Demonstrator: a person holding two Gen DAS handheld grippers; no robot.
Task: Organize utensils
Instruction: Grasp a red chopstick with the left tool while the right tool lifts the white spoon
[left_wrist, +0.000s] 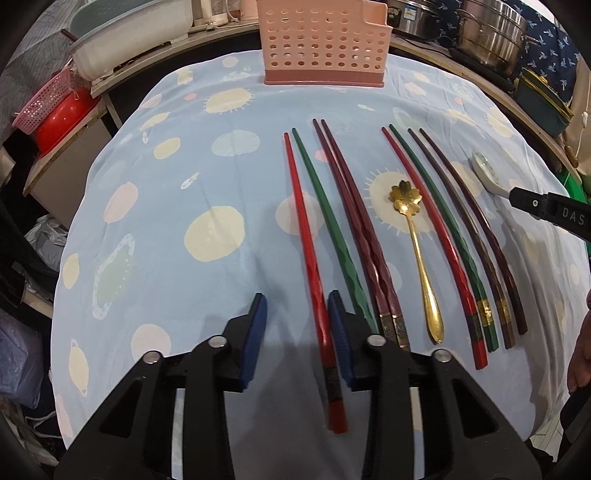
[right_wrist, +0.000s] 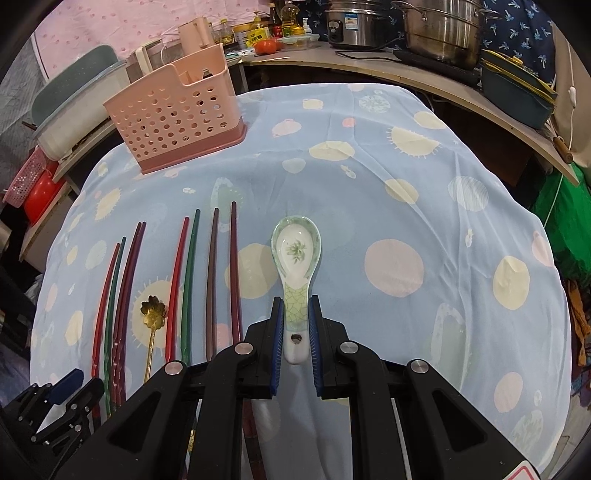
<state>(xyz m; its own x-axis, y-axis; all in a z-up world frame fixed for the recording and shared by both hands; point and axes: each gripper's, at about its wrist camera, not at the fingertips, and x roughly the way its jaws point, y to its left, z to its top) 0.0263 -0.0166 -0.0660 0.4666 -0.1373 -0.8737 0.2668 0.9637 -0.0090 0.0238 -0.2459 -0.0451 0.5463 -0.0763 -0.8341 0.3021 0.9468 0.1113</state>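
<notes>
Several chopsticks lie side by side on the blue spotted cloth (left_wrist: 177, 177). The leftmost red chopstick (left_wrist: 306, 251) runs between the pads of my left gripper (left_wrist: 297, 299), close against the right pad, and the left pad stands well clear of it. A green chopstick (left_wrist: 332, 229) and a gold flower spoon (left_wrist: 417, 254) lie to its right. My right gripper (right_wrist: 295, 299) is shut on the handle of the white and green ceramic spoon (right_wrist: 295, 251). The pink perforated caddy (left_wrist: 323, 44) stands at the far edge of the cloth.
Steel pots (right_wrist: 439, 33) and a rice cooker (right_wrist: 351, 26) sit on the curved counter behind. A white basin (left_wrist: 125, 37) and a pink basket over a red bowl (left_wrist: 59, 114) stand far left. A person's hand (left_wrist: 581, 354) shows at the right edge.
</notes>
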